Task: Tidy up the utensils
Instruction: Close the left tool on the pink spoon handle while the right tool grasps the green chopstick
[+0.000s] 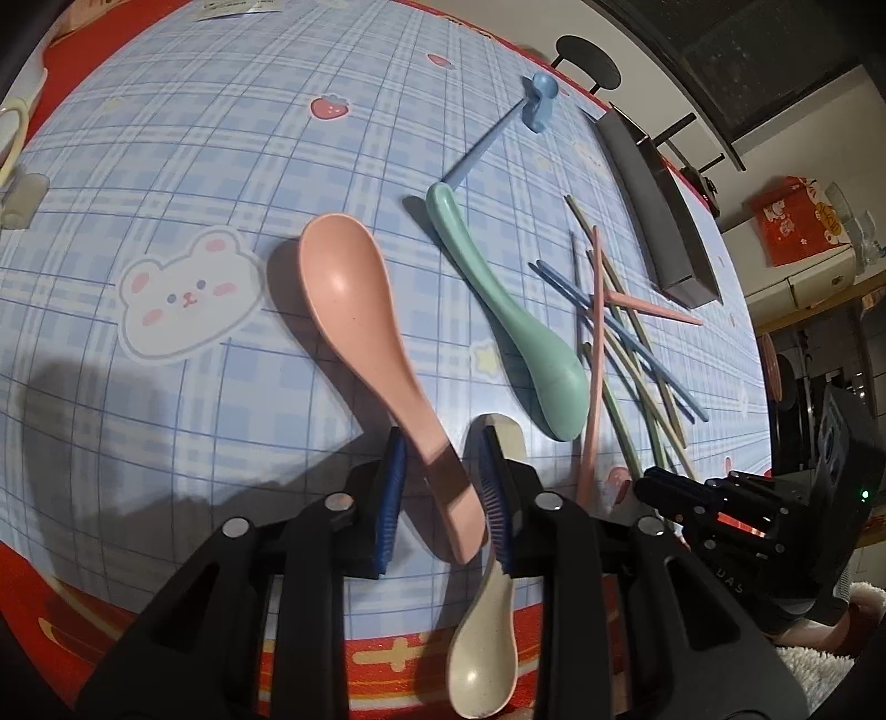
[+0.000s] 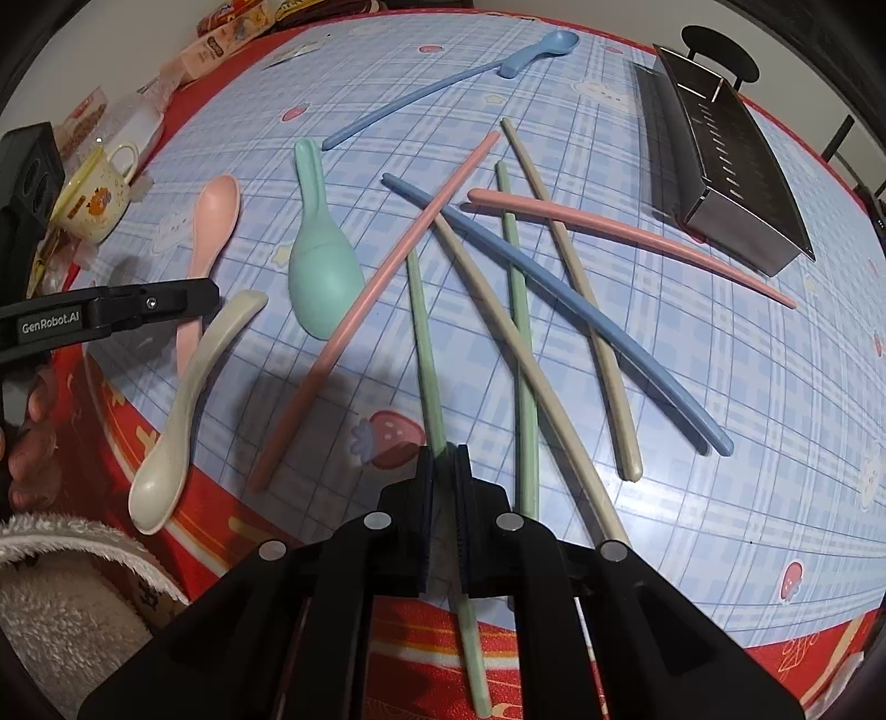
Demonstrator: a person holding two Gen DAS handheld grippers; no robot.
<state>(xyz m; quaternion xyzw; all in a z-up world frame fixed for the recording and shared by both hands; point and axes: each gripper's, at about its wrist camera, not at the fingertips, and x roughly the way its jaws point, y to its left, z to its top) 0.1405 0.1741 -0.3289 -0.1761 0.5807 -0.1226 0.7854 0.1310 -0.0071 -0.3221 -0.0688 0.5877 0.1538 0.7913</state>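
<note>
A round table covered in a pale blue plaid cloth (image 2: 720,526) with cartoon bears and strawberries holds a scatter of pastel plastic utensils. The left gripper (image 1: 443,476) has its blue-padded jaws narrowed around the handle of a pink plastic soup spoon (image 1: 354,310), whose bowl faces up; the handle sits between the pads, though whether both press on it is hard to tell. A cream plastic spoon (image 1: 482,659) lies just beside and partly under that gripper, its bowl hanging past the table's red edge. A mint green plastic spoon (image 1: 509,321) lies bowl-down nearby, its handle tip touching a long blue chopstick (image 2: 410,94) that runs to a small blue spoon (image 2: 548,47) at the far side. The right gripper (image 2: 443,471) is clamped tight on one mint green chopstick (image 2: 426,354), which passes between its pads. That stick lies at the edge of a crossed heap (pink, blue, beige and green sticks overlapping one another): a pink chopstick (image 2: 387,266) lies across it. A perforated stainless steel utensil holder (image 2: 736,183) lies on its side at the far right, well apart from both grippers. A yellow cartoon mug (image 2: 99,194) and snack packets crowd the far left rim.
</note>
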